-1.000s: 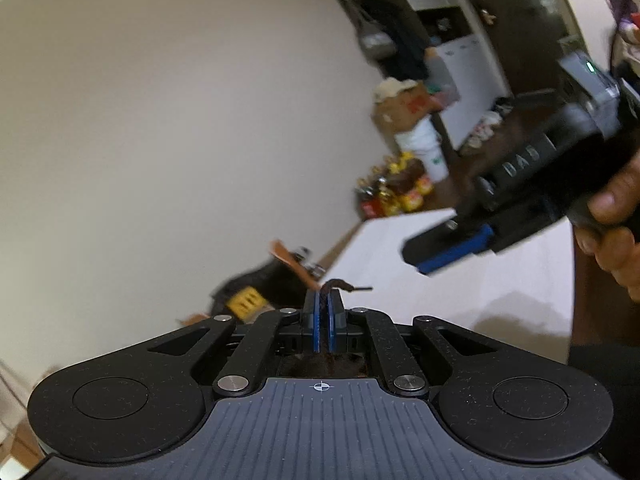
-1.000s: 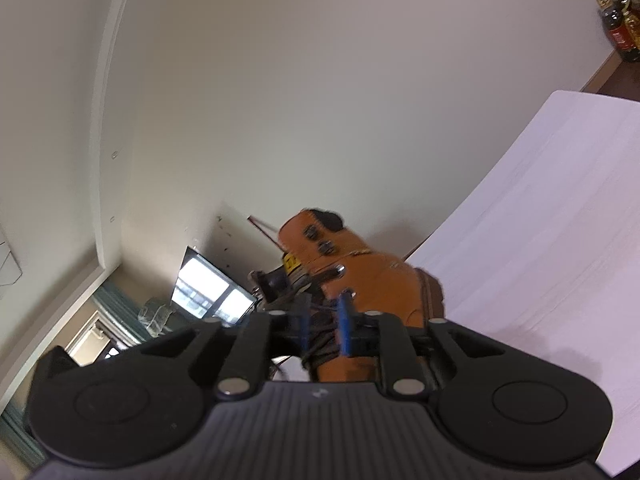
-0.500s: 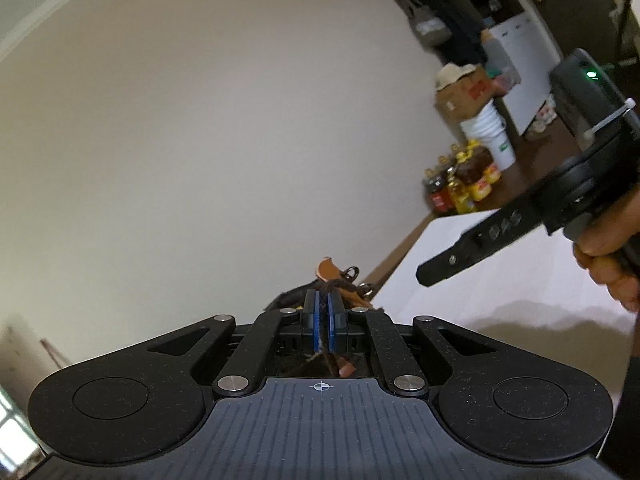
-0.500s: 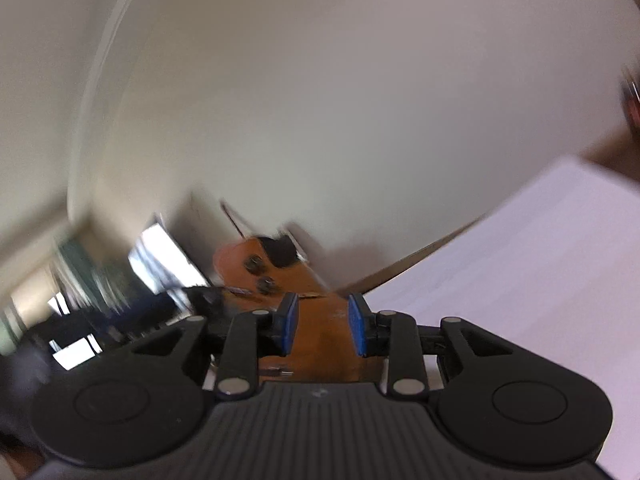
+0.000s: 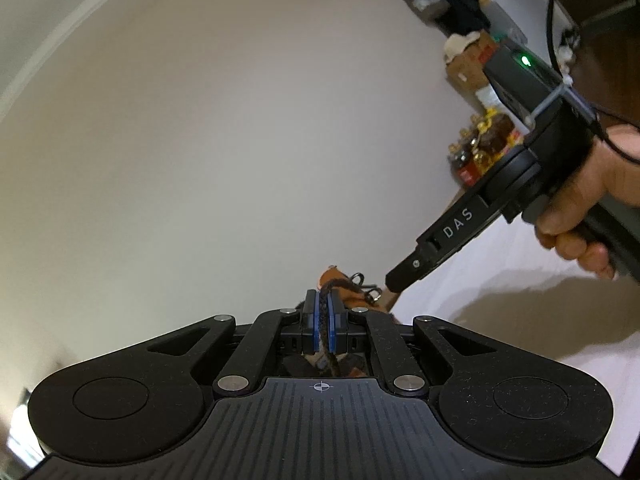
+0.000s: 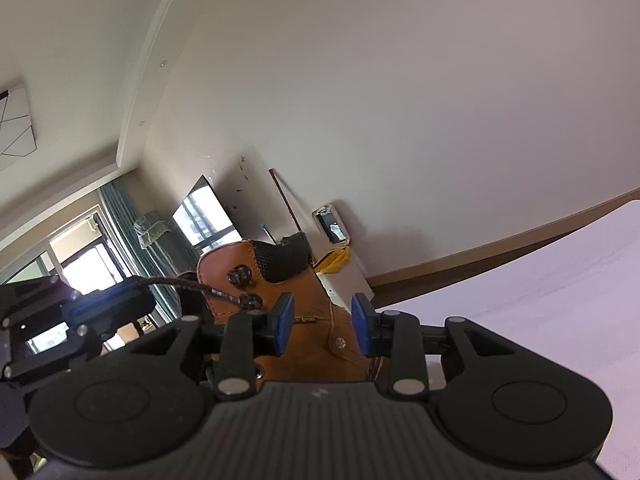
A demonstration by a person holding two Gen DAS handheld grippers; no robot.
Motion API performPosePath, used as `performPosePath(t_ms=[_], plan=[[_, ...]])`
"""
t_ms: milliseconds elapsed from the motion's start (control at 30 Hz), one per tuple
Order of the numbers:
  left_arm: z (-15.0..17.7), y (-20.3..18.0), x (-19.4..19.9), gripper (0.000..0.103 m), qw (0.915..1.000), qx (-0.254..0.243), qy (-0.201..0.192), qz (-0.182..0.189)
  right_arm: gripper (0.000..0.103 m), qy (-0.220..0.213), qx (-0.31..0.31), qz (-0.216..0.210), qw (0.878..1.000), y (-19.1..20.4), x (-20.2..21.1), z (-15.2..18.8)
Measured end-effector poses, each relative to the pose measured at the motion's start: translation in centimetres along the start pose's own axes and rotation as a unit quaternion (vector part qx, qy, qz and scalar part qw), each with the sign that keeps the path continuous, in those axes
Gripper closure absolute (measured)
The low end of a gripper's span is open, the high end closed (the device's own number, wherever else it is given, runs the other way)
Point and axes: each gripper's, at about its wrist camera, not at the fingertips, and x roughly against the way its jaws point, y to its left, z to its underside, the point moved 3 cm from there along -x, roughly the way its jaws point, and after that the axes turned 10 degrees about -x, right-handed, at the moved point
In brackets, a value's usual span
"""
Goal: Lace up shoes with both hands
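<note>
- Two grippers work one tan boot (image 6: pixel 320 320), which stands on the white tabletop (image 6: pixel 540 300) close in front of both cameras.
- Our left gripper (image 5: pixel 323 312) has its fingers pressed together on the dark braided lace (image 5: pixel 329 344); in the right wrist view that lace (image 6: pixel 188 283) runs taut from the left gripper (image 6: pixel 108 304) across to the upper hooks (image 6: pixel 240 276) on the boot's shaft.
- Our right gripper (image 6: pixel 323 322) has its fingers apart and opening, with nothing pinched; only the boot's leather side shows through the gap.
- We judge the key relation to be this: the lace's long axis lies crosswise, up and to the left of the right fingers, so the right gripper must shift that way to take it near the hooks.
- Of the two, the left already owns the lace.
</note>
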Motion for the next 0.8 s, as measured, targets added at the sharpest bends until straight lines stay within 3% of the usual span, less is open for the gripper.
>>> performPosePath(t_ms=[500, 800], plan=[[-0.4, -2.1, 0.9, 0.098, 0.9964, -0.080, 0.001, -0.030, 0.063, 0.014, -0.019, -0.035, 0.999, -0.3, 0.4, -0.2], [-0.6, -3.1, 1.8, 0.098, 0.9947, -0.102, 0.000, -0.014, 0.063, 0.016, -0.025, -0.039, 0.999, -0.2, 1.2, -0.5]])
